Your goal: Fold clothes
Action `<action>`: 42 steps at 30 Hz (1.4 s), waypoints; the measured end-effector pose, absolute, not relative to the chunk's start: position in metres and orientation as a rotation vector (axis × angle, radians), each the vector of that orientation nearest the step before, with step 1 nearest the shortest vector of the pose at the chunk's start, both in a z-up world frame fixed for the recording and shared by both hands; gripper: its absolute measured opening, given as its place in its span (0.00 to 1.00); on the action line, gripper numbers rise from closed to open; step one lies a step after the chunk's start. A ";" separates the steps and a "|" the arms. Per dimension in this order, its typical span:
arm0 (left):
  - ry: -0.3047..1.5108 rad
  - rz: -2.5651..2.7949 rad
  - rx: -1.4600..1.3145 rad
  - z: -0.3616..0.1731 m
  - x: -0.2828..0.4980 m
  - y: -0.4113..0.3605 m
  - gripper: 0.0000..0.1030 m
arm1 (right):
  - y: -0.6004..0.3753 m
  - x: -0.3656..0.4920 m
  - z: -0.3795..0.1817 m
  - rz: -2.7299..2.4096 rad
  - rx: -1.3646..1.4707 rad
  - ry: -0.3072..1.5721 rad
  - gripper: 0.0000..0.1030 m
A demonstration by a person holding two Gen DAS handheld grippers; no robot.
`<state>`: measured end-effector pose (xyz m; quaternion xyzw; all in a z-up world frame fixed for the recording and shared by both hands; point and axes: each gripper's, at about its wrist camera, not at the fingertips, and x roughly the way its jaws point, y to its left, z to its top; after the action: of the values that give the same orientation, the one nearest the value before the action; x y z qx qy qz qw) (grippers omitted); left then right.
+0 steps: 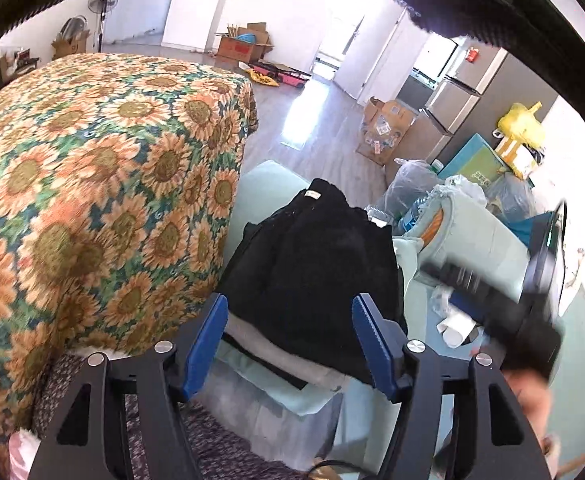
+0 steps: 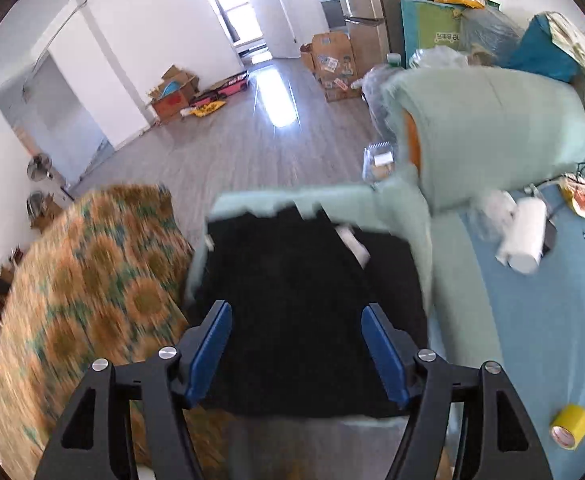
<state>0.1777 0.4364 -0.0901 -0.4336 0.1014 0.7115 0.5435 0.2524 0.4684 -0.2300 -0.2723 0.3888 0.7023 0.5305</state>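
1. In my left camera, my left gripper (image 1: 288, 344) has its two blue fingers (image 1: 206, 344) spread wide apart, with nothing between them.
2. Just past those fingers is a folded black piece of clothing (image 1: 316, 264). It lies on top of a small pile of lighter folded things (image 1: 252, 340), on a pale green seat (image 1: 268, 176).
3. To the left is a table under a sunflower cloth (image 1: 104, 168). It sits right beside the seat.
4. On the right side I see my other tool, a blurry black shape (image 1: 504, 312), and part of a hand (image 1: 532, 400) under it.
5. In my right camera, my right gripper (image 2: 296, 348) is spread wide too and grips nothing.
6. The black clothing (image 2: 300, 304) fills the space between and beyond its fingers. Whether the fingers touch it, I cannot tell.
7. The sunflower cloth (image 2: 92, 288) is on the left, very blurry.
8. On the right is a blue floor mat (image 2: 532, 320) with a yellow roll of tape (image 2: 571, 426) and a white roll (image 2: 526, 240) on it.
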 end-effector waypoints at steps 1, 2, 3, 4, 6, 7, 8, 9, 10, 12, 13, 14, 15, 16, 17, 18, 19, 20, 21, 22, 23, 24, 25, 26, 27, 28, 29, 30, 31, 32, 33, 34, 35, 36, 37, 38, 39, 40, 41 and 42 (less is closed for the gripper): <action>0.234 1.692 -1.033 -0.090 0.179 0.432 0.64 | 0.461 0.257 -0.238 1.676 -0.664 0.910 0.69; 0.215 1.692 -1.039 -0.091 0.179 0.427 0.64 | 0.455 0.260 -0.245 1.679 -0.693 0.887 0.69; 0.200 1.687 -1.047 -0.092 0.179 0.425 0.64 | 0.449 0.263 -0.253 1.682 -0.722 0.864 0.69; 0.185 1.681 -1.056 -0.093 0.178 0.423 0.65 | 0.449 0.264 -0.258 1.691 -0.748 0.856 0.69; 0.165 1.676 -1.092 -0.099 0.176 0.425 0.65 | 0.462 0.257 -0.266 1.737 -0.764 0.866 0.65; 0.155 1.673 -1.109 -0.102 0.175 0.426 0.65 | 0.473 0.250 -0.270 1.762 -0.776 0.865 0.53; 0.139 1.678 -1.127 -0.106 0.174 0.428 0.65 | 0.484 0.243 -0.273 1.787 -0.787 0.864 0.40; 0.122 1.688 -1.137 -0.110 0.173 0.429 0.65 | 0.495 0.236 -0.276 1.812 -0.799 0.863 0.35; 0.091 1.710 -1.144 -0.115 0.172 0.430 0.65 | 0.507 0.229 -0.279 1.837 -0.811 0.861 0.24; 0.037 1.769 -1.142 -0.127 0.170 0.435 0.65 | 0.538 0.197 -0.291 1.904 -0.894 0.849 0.16; 0.023 1.786 -1.139 -0.133 0.169 0.437 0.65 | 0.554 0.179 -0.298 1.939 -0.942 0.835 0.15; 0.022 1.802 -1.150 -0.140 0.167 0.443 0.65 | 0.566 0.162 -0.305 1.964 -0.987 0.807 0.15; 0.028 1.806 -1.165 -0.147 0.165 0.451 0.65 | 0.577 0.145 -0.312 1.989 -1.031 0.777 0.15; 0.045 1.800 -1.189 -0.155 0.163 0.461 0.65 | 0.587 0.132 -0.318 1.989 -1.063 0.778 0.15; 0.062 1.795 -1.214 -0.163 0.160 0.471 0.65 | 0.597 0.120 -0.324 1.989 -1.094 0.780 0.15; 0.062 1.785 -1.248 -0.172 0.156 0.484 0.65 | 0.607 0.108 -0.331 1.988 -1.126 0.782 0.15; 0.062 1.775 -1.282 -0.181 0.152 0.496 0.65 | 0.615 0.099 -0.337 1.975 -1.169 0.793 0.15; 0.062 1.764 -1.316 -0.189 0.148 0.509 0.65 | 0.623 0.089 -0.344 1.961 -1.213 0.804 0.15; 0.073 1.761 -1.366 -0.199 0.143 0.524 0.64 | 0.631 0.080 -0.351 1.946 -1.256 0.815 0.15; 0.085 1.757 -1.416 -0.209 0.139 0.539 0.53 | 0.635 0.073 -0.354 1.941 -1.294 0.800 0.15; 0.090 1.741 -1.468 -0.221 0.134 0.556 0.37 | 0.639 0.066 -0.357 1.935 -1.330 0.784 0.15; 0.115 1.740 -1.528 -0.234 0.132 0.572 0.30 | 0.643 0.060 -0.360 1.928 -1.367 0.768 0.15; 0.151 1.742 -1.592 -0.247 0.130 0.588 0.25 | 0.644 0.053 -0.361 1.923 -1.404 0.721 0.15; 0.169 1.751 -1.648 -0.260 0.127 0.598 0.25 | 0.644 0.046 -0.361 1.917 -1.441 0.673 0.15; 0.188 1.760 -1.705 -0.272 0.123 0.609 0.25 | 0.645 0.039 -0.362 1.910 -1.477 0.624 0.15; 0.183 1.769 -1.743 -0.279 0.121 0.612 0.25 | 0.646 0.036 -0.360 1.914 -1.489 0.616 0.15; 0.181 1.777 -1.774 -0.283 0.118 0.614 0.25 | 0.647 0.033 -0.359 1.919 -1.500 0.609 0.15; 0.180 1.785 -1.806 -0.287 0.115 0.615 0.25 | 0.647 0.030 -0.357 1.923 -1.511 0.602 0.15; 0.188 1.787 -1.816 -0.287 0.114 0.616 0.25 | 0.648 0.027 -0.355 1.927 -1.523 0.594 0.15; 0.199 1.781 -1.819 -0.288 0.114 0.616 0.25 | 0.649 0.025 -0.353 1.932 -1.534 0.587 0.15; 0.209 1.775 -1.821 -0.288 0.113 0.616 0.25 | 0.649 0.022 -0.352 1.936 -1.545 0.580 0.15; 0.219 1.769 -1.824 -0.289 0.113 0.616 0.25 | 0.650 0.019 -0.350 1.940 -1.556 0.572 0.15; 0.223 1.765 -1.830 -0.290 0.113 0.616 0.25 | 0.651 0.016 -0.348 1.944 -1.568 0.565 0.15; 0.226 1.761 -1.836 -0.290 0.114 0.617 0.25 | 0.650 0.012 -0.345 1.953 -1.576 0.561 0.15; 0.236 1.761 -1.841 -0.290 0.114 0.617 0.25 | 0.649 0.009 -0.342 1.962 -1.583 0.558 0.15; 0.251 1.759 -1.838 -0.290 0.115 0.618 0.25 | 0.652 0.006 -0.348 1.939 -1.608 0.568 0.14; 0.267 1.757 -1.835 -0.290 0.116 0.620 0.25 | 0.656 0.003 -0.354 1.914 -1.632 0.578 0.14; 0.280 1.753 -1.831 -0.290 0.118 0.621 0.25 | 0.659 0.000 -0.361 1.889 -1.656 0.588 0.12; 0.293 1.750 -1.828 -0.290 0.119 0.621 0.25 | 0.663 -0.004 -0.367 1.864 -1.680 0.598 0.11; 0.306 1.746 -1.824 -0.290 0.120 0.622 0.25 | 0.666 -0.005 -0.377 1.841 -1.701 0.624 0.11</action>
<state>0.1199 0.6219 -0.2895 -0.6854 0.1150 0.6560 0.2945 -0.0046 0.6662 -0.3768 -0.6329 0.2324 0.6851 0.2757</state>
